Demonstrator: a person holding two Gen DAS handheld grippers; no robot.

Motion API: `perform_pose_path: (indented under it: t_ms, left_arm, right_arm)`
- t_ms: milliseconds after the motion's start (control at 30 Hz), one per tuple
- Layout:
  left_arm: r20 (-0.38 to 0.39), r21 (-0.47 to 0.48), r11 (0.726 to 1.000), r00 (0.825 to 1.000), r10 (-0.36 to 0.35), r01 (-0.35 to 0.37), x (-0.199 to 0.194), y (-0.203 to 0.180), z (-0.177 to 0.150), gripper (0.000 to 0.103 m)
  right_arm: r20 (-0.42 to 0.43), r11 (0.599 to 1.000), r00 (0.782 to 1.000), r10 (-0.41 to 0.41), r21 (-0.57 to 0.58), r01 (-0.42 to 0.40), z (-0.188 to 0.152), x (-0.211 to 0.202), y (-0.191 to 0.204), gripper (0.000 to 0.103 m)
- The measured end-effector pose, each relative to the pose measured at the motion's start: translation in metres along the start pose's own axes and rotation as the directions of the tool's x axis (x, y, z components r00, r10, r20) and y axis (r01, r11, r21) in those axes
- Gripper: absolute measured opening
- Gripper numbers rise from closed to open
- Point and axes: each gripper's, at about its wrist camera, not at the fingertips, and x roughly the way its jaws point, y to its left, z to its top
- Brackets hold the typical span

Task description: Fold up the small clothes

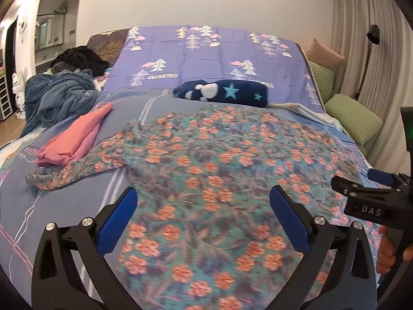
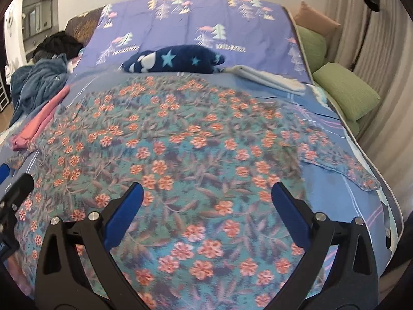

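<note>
Both blue-padded fingers of the left gripper point(image 1: 204, 199) stand wide apart, holding nothing, above the near part of the floral garment point(image 1: 219, 155) spread flat on the bed point(image 1: 64, 193); a folded pink cloth point(image 1: 74, 139) lies beside its left sleeve. From the right wrist, the right gripper point(image 2: 206, 196) likewise gapes empty over the same floral garment point(image 2: 193, 134).
</note>
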Motion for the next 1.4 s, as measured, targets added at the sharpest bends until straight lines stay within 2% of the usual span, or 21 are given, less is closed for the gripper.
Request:
perform_pose_path:
  t_ms: [300,467,567,667,767,800,833,900,967,1000,1067,1267,1333,1367,1400]
  left_arm:
    - [-0.031,-0.151,0.985,0.996,0.082,-0.086,0.015,0.076,0.015,0.102]
    - [-0.067,-0.256,0.957,0.990,0.127,-0.140,0.023,0.126,0.017,0.102]
    - [-0.104,-0.330,0.927,0.983,0.154,-0.180,0.031,0.160,0.012,0.102]
    - [-0.153,-0.439,0.864,0.968,0.201,-0.248,0.038,0.207,0.004,0.102]
    - [-0.181,-0.566,0.760,0.948,0.263,-0.319,0.037,0.264,-0.006,0.101]
    - [-0.197,-0.609,0.717,0.940,0.279,-0.340,0.036,0.286,-0.010,0.098]
    - [-0.207,-0.646,0.680,0.937,0.281,-0.346,0.036,0.304,-0.014,0.095]
    - [-0.251,-0.727,0.588,0.934,0.254,-0.355,0.042,0.343,-0.024,0.089]
    - [-0.262,-0.779,0.525,0.939,0.222,-0.341,0.046,0.364,-0.031,0.086]
    - [-0.279,-0.803,0.484,0.937,0.211,-0.348,0.051,0.377,-0.035,0.085]
    - [-0.317,-0.818,0.434,0.926,0.207,-0.377,0.062,0.397,-0.040,0.084]
    - [-0.392,-0.813,0.398,0.905,0.162,-0.424,0.104,0.422,-0.032,0.083]
    - [-0.397,-0.812,0.405,0.906,0.143,-0.420,0.115,0.426,-0.027,0.080]
    - [-0.408,-0.804,0.408,0.901,0.152,-0.433,0.121,0.428,-0.024,0.070]
    - [-0.409,-0.798,0.419,0.900,0.152,-0.433,0.125,0.429,-0.023,0.030]
  right_arm:
    - [-0.020,0.995,1.000,0.009,-0.103,-0.011,0.014,0.019,0.045,0.101]
    - [-0.026,0.989,1.000,-0.002,-0.147,-0.002,0.021,0.028,0.064,0.101]
    - [-0.031,0.985,0.999,-0.010,-0.170,0.005,0.024,0.034,0.073,0.101]
    - [-0.042,0.981,0.999,-0.015,-0.195,0.007,0.026,0.041,0.078,0.101]
    - [-0.052,0.979,0.999,-0.012,-0.206,0.001,0.026,0.047,0.076,0.101]
    - [-0.057,0.978,0.998,-0.022,-0.208,0.010,0.026,0.050,0.074,0.101]
    - [-0.061,0.978,0.997,-0.037,-0.208,0.024,0.027,0.054,0.072,0.101]
    - [-0.073,0.977,0.995,-0.062,-0.208,0.045,0.027,0.061,0.069,0.101]
    - [-0.086,0.978,0.994,-0.074,-0.203,0.055,0.027,0.066,0.064,0.101]
    - [-0.090,0.978,0.993,-0.077,-0.202,0.058,0.027,0.068,0.063,0.101]
    - [-0.092,0.978,0.992,-0.086,-0.199,0.066,0.027,0.070,0.060,0.101]
    - [-0.102,0.976,0.990,-0.101,-0.203,0.078,0.027,0.077,0.060,0.101]
    - [-0.105,0.977,0.990,-0.096,-0.198,0.074,0.028,0.078,0.060,0.101]
    - [-0.105,0.977,0.990,-0.094,-0.199,0.072,0.028,0.078,0.061,0.101]
    - [-0.102,0.977,0.990,-0.094,-0.201,0.072,0.028,0.078,0.061,0.101]
